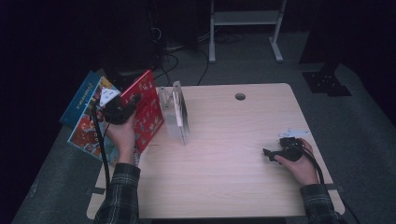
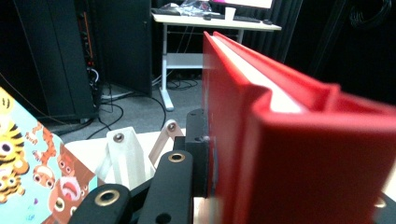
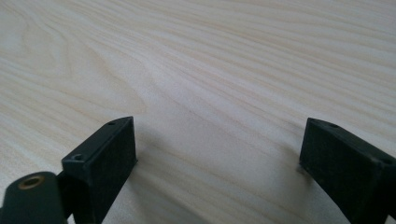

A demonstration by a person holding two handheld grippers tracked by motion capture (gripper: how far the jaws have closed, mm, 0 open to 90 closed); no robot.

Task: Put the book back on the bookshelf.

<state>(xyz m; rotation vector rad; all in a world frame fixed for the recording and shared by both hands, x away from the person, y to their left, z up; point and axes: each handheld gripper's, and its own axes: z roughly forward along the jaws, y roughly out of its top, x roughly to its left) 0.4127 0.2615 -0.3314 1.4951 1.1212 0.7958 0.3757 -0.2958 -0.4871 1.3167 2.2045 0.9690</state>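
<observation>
Clearly the left gripper (image 1: pixel 122 111) is clamped on a stiff red book (image 1: pixel 147 109), held upright just left of the clear slotted rack (image 1: pixel 176 112). Keep it vertical and slide its smooth hard cover squarely into a slot. Well right of the rack, the right gripper (image 1: pixel 273 154) rests open on the pale wood-grain table (image 1: pixel 224 158).

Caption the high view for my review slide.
Left gripper holds a red book upright beside a clear rack; right gripper rests open.
</observation>
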